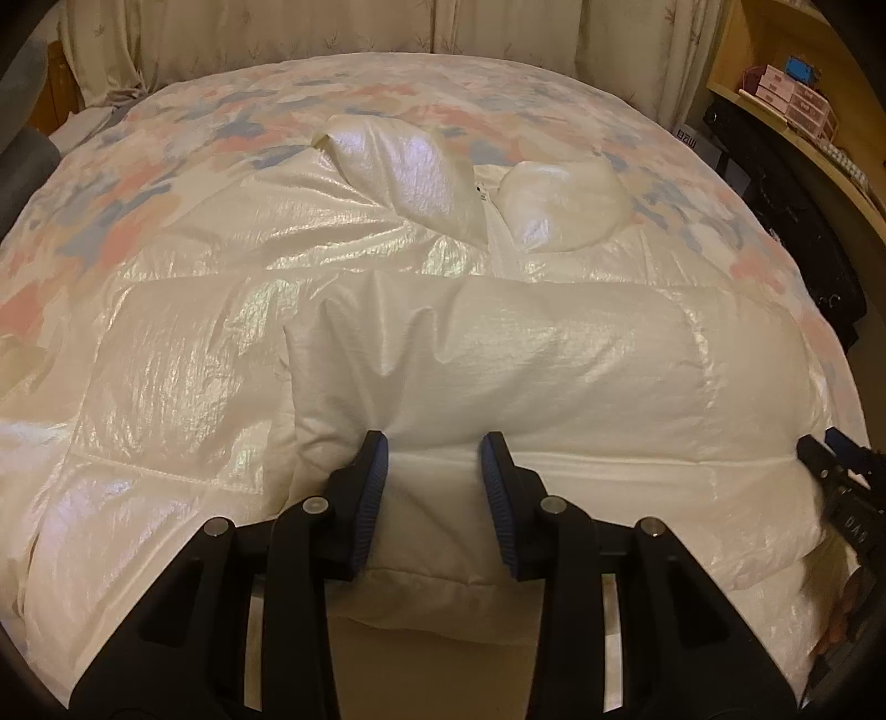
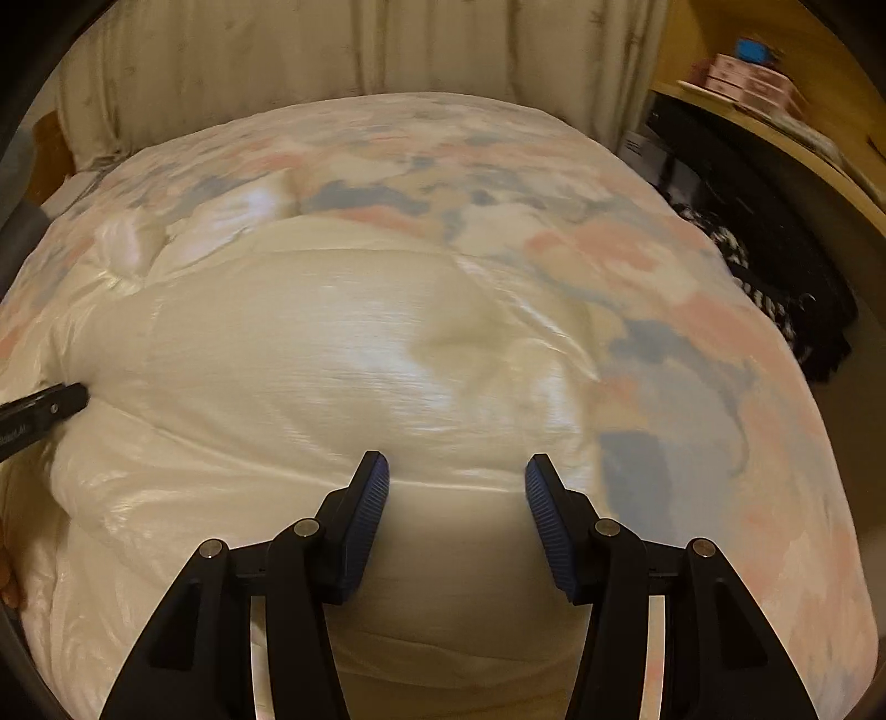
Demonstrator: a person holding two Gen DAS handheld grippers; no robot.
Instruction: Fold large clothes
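A puffy, shiny white jacket (image 1: 498, 343) lies spread on a flowered bed cover (image 1: 166, 138), its collar flaps (image 1: 404, 171) at the far end. A lower part is folded up over the body. My left gripper (image 1: 434, 443) is shut on that folded edge; the fabric bunches and creases between its blue pads. In the blurred right wrist view the jacket (image 2: 332, 343) fills the gap of my right gripper (image 2: 457, 468), whose pads hold its thick near edge. Each gripper shows at the rim of the other's view: the right gripper (image 1: 830, 448) and the left gripper (image 2: 61, 401).
Pale curtains (image 1: 332, 27) hang behind the bed. A wooden shelf (image 1: 775, 105) with pink boxes stands at the right, with a black bag (image 1: 803, 221) below it beside the bed. A hand (image 1: 836, 615) shows at the right edge.
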